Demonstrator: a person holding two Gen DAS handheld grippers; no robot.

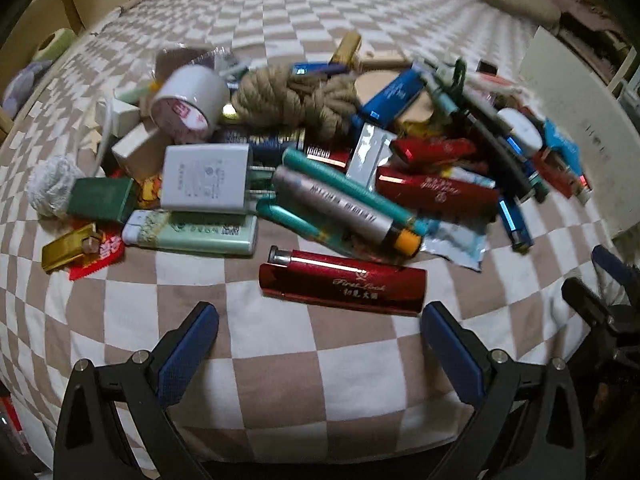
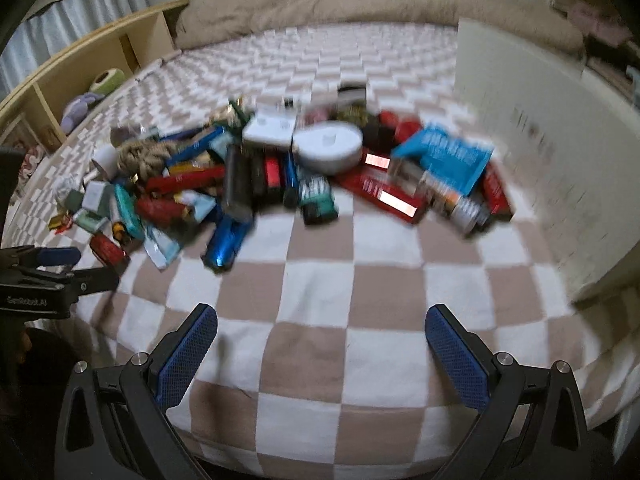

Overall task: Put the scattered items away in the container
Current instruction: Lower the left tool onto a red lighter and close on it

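The right wrist view is motion-blurred: labels in the pile point(image 2: 280, 168) cannot be read, and marks on the white box point(image 2: 520, 128) smear. In the left wrist view, the box point(image 1: 576, 128) is cut by the right edge. Items beneath the rope point(image 1: 296, 100) are mostly hidden.

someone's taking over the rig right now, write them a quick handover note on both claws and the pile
Left claw: open, empty, hovering just short of the red lighter lying nearest on the checkered blanket.
Right claw: open, empty, over bare blanket short of the pile.
Pile: lighters, rope coil, tape roll, white charger, all heaped mid-bed.
White container stands right of the pile; its inside is not visible.
Done: nothing visibly moved. Left: the whole pile; the red lighter looks like the easiest start.
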